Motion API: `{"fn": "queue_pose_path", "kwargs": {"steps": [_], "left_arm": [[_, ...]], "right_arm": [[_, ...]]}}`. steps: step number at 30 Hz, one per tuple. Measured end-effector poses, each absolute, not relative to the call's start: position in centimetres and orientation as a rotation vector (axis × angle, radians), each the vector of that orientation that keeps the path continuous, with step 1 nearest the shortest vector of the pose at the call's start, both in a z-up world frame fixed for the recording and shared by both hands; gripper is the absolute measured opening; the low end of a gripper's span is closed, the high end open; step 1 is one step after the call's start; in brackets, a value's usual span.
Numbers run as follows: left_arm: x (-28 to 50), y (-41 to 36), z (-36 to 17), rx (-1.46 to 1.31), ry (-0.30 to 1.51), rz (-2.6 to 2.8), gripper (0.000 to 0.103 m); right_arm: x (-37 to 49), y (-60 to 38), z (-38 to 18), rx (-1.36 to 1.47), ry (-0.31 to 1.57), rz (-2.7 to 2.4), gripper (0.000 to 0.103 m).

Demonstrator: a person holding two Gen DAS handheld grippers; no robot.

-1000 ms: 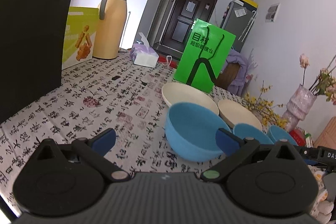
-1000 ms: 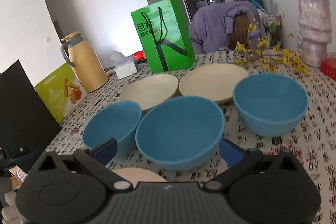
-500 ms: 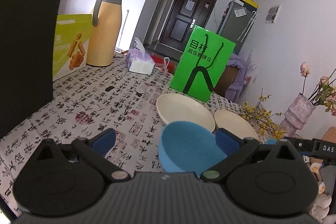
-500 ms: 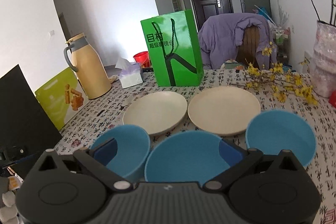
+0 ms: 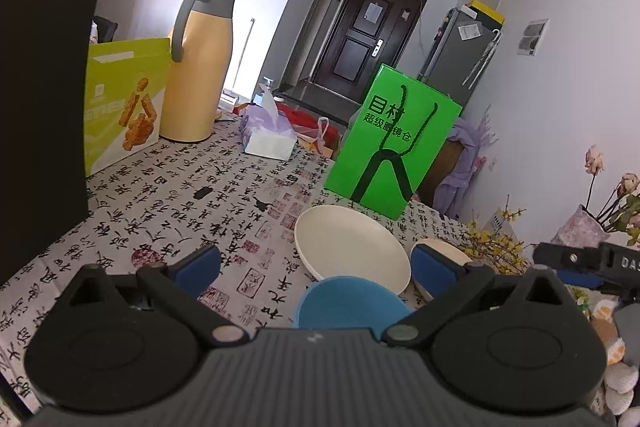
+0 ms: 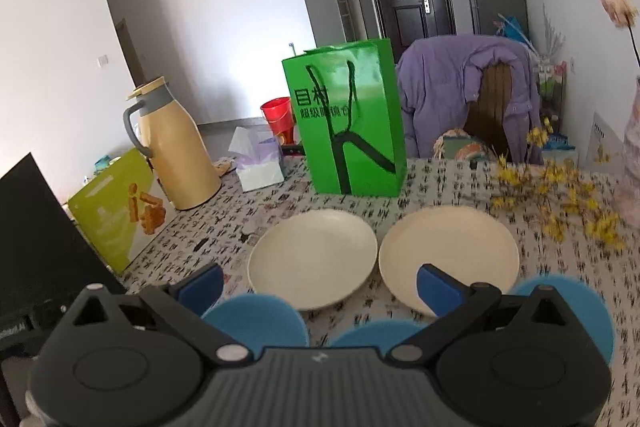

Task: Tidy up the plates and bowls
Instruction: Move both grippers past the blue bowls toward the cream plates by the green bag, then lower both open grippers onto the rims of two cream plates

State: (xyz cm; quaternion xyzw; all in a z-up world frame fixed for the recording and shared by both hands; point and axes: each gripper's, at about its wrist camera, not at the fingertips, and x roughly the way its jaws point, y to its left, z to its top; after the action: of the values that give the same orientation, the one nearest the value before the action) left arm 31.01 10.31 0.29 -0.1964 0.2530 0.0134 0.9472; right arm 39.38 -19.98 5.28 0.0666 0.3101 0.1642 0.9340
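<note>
Two cream plates lie side by side on the patterned tablecloth: a left plate [image 6: 312, 261] and a right plate [image 6: 448, 255]. In front of them stand three blue bowls: left [image 6: 256, 319], middle [image 6: 368, 335] and right [image 6: 568, 311], partly hidden by my right gripper [image 6: 320, 285], which hovers open above and behind them. In the left wrist view my left gripper [image 5: 316, 265] is open, with one blue bowl [image 5: 348, 303] just below it, a cream plate [image 5: 348, 247] beyond and the second plate [image 5: 444, 255] behind its right finger.
A green paper bag [image 6: 348, 123] stands behind the plates. A yellow thermos [image 6: 176, 151], tissue pack [image 6: 256, 167], yellow-green box [image 6: 116, 207] and black panel [image 6: 36, 227] line the left. Yellow flower sprigs [image 6: 560, 203] lie at the right. A purple jacket [image 6: 460, 87] hangs on a chair.
Both grippers have risen and pulled back: the bowls slid down toward the bottom of both views and the plates now lie in full sight. Both stayed open.
</note>
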Motion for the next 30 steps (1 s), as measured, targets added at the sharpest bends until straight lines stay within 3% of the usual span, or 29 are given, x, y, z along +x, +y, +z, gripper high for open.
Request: {"fn": "queue_pose_path", "kwargs": {"steps": [18,30], "left_arm": [[38.7,12.9,0.7,-0.552,0.536,0.105,0.103],[46.1,14.1,-2.1,-0.669,0.640,0.182,0.103]], "right_arm": [[49.9,-16.3,4.4,0.104,0.712,0.259,0.103],[57.2,-15.1,1.8,0.047,0.813,0.223,0.103]]}}
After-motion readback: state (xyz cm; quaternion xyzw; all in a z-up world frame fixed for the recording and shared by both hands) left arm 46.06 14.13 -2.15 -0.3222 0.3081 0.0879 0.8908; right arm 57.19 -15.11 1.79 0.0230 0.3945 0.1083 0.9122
